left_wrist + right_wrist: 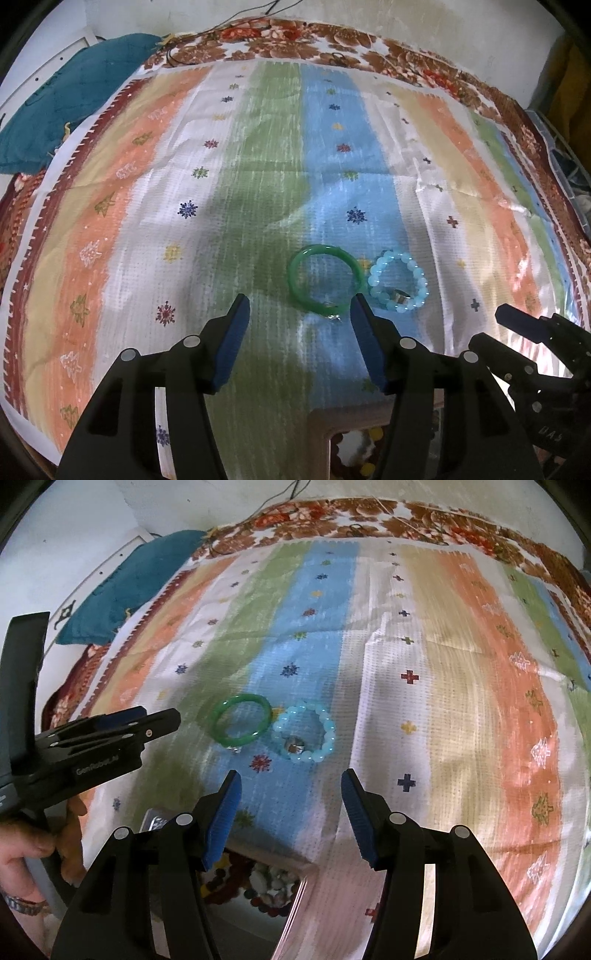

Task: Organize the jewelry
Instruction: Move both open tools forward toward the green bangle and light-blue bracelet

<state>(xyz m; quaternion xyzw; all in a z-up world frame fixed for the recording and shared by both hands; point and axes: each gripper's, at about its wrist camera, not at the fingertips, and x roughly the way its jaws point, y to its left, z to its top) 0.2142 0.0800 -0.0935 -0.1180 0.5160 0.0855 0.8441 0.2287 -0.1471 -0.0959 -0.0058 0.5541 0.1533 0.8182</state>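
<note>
The left gripper [300, 308] points down with its two blue fingers [231, 343] wide apart and nothing between them. The right gripper [291, 781] is just the same, open and empty. In the right wrist view, a hand [22, 853] at 8 o'clock holds the left gripper's handle.

Striped cloth over a floral bed

A striped cloth [258, 166] covered the floral-patterned bed [332, 40]; on it lay a green bangle [295, 273] touching a pale-blue bead bracelet [421, 280], a small ring [400, 295] inside the bracelet; a teal cushion [74, 92] sat at the far left corner.
</note>
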